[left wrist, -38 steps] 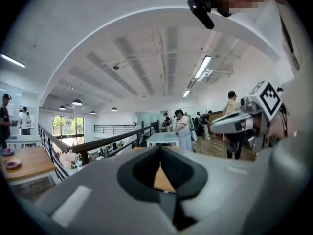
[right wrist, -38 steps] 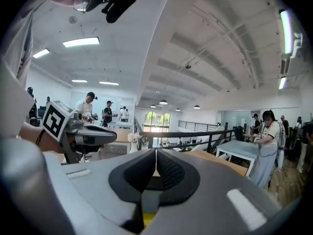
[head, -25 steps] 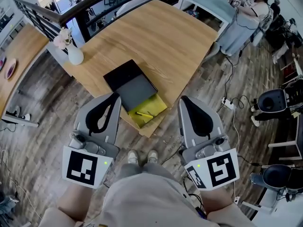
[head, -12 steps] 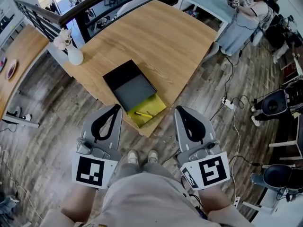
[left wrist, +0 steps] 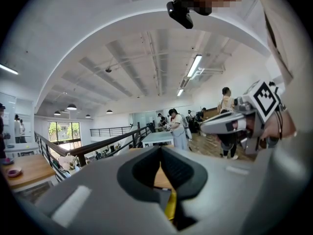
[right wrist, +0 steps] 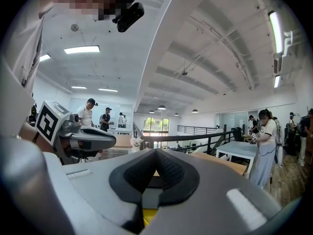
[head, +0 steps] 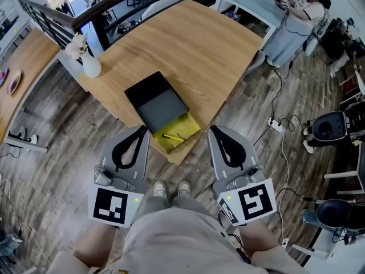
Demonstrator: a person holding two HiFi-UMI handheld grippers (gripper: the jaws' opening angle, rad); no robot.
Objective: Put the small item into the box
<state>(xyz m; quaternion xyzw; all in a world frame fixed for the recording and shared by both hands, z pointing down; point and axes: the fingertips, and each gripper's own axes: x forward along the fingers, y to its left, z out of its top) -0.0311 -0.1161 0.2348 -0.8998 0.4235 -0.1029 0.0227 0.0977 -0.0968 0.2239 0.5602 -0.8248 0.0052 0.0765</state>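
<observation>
Left gripper and right gripper hover short of the desk, each with jaws pressed together on nothing, while the small item lies on the yellow tray against the black box.

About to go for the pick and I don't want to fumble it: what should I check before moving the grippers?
1. Left gripper jaws together, nothing held: ok.
2. Right gripper jaws together, nothing held: ok.
3. Small yellow item in plain view on the yellow tray: ok.
4. Black box open on top: ok.
5. Grippers close to the item: not ok, both are near the person's body, off the table.
</observation>
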